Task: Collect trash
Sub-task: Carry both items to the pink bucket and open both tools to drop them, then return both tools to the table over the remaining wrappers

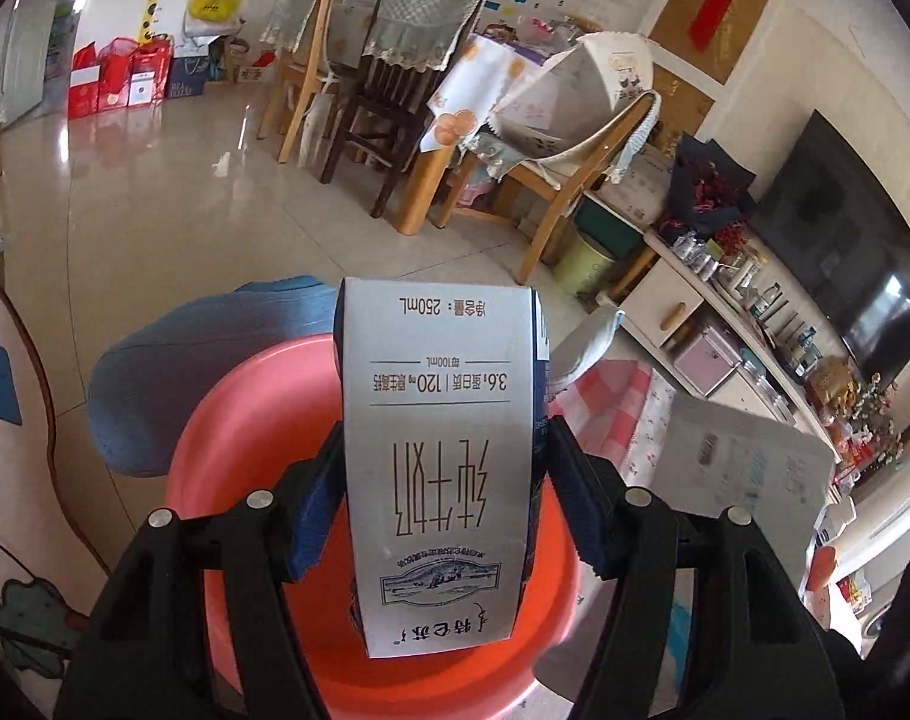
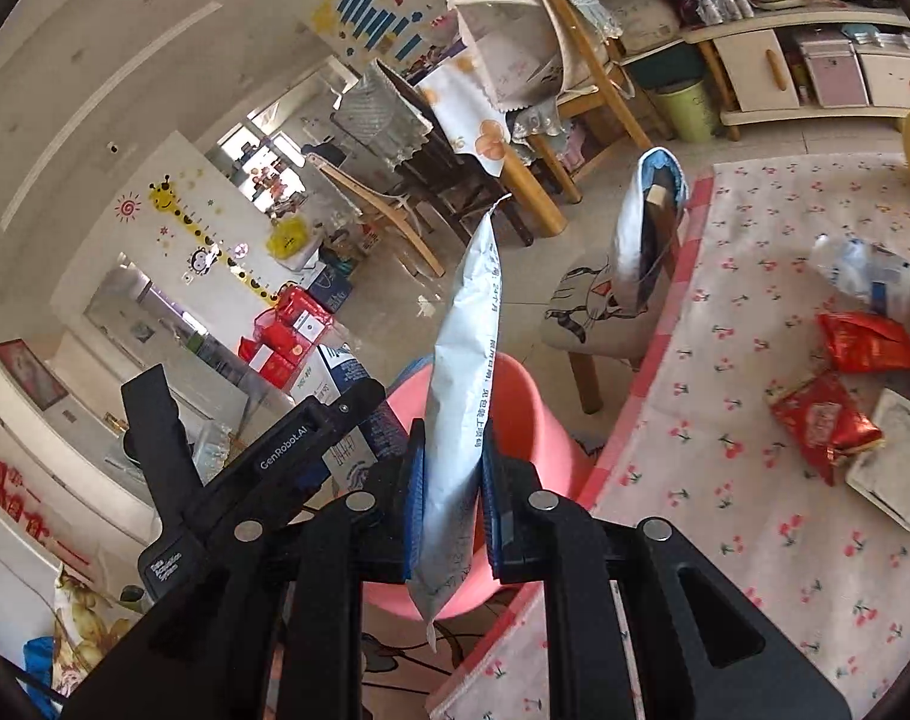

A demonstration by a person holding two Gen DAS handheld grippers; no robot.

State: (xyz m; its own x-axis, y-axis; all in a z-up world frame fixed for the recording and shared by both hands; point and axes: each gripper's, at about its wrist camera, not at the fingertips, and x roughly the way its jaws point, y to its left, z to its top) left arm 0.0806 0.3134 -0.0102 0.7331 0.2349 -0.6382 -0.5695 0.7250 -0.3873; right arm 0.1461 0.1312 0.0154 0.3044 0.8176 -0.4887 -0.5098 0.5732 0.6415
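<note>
I am pinching a white-and-blue milk carton (image 1: 440,468) in the left gripper (image 1: 440,498) and a flat silvery-white foil pouch (image 2: 460,420) in the right gripper (image 2: 452,516), above the pink plastic basin (image 1: 245,420). Risk: limp pouch snagging the rim, falling outside.

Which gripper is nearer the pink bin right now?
Left, as far as I can judge. The left gripper holds the milk carton directly above the pink bin. The right gripper grips a silver wrapper with the bin just beyond its fingertips.
</note>
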